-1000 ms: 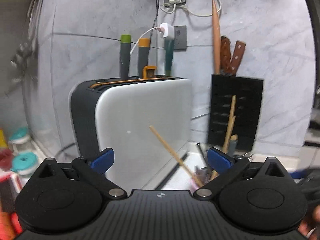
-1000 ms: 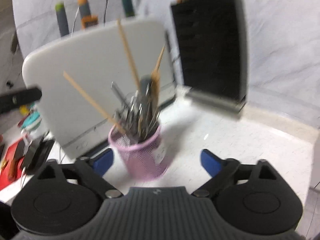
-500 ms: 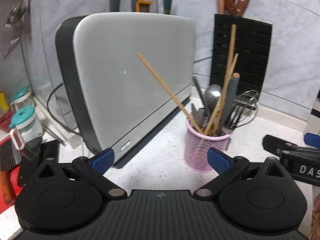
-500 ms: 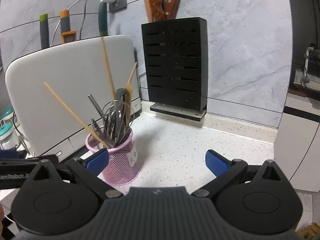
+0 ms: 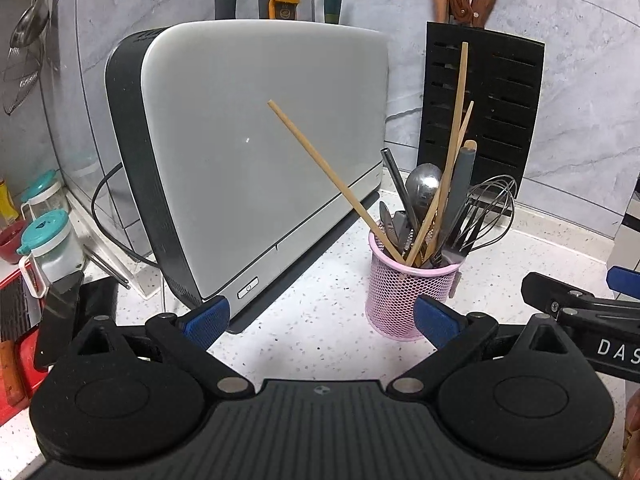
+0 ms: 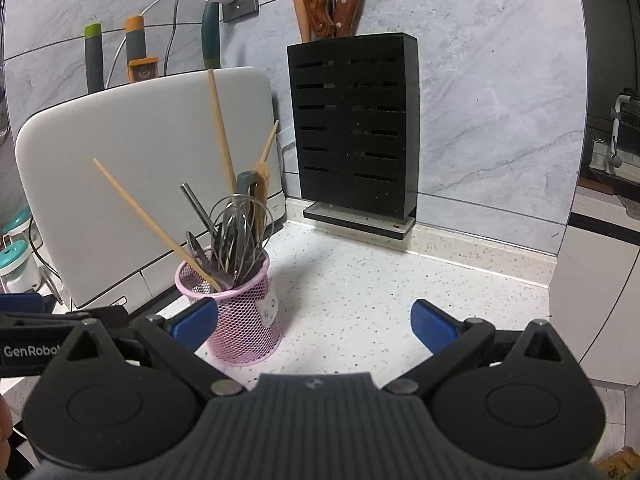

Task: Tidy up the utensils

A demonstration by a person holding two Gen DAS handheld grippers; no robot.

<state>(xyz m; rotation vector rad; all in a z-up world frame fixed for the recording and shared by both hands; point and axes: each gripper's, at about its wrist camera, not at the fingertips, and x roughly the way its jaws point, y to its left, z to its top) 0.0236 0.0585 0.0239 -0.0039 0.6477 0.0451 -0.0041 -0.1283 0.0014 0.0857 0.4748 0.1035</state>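
A pink mesh cup [image 5: 404, 296] [image 6: 240, 320] stands on the speckled white counter [image 6: 380, 280], crammed with utensils. It holds wooden chopsticks [image 5: 320, 168] [image 6: 160, 232], a wire whisk [image 5: 486, 208] [image 6: 236, 228], a metal spoon [image 5: 423, 184] and dark-handled tools. My left gripper [image 5: 320, 320] is open, low and in front of the cup, with nothing between its fingers. My right gripper [image 6: 314, 320] is open too, its left finger just before the cup. The right gripper's arm shows at the right edge of the left wrist view.
A grey and white appliance [image 5: 256, 152] [image 6: 140, 168] with utensil handles behind it stands left of the cup. A black knife block [image 5: 484, 112] [image 6: 356, 128] with wooden handles stands against the marble wall. Jars with teal lids [image 5: 44, 240] sit at the far left.
Over the second, both views dropped from the wall towards the counter, so the pink cup now sits just ahead of both grippers. Little changed in the last half second. Both grippers stayed open.
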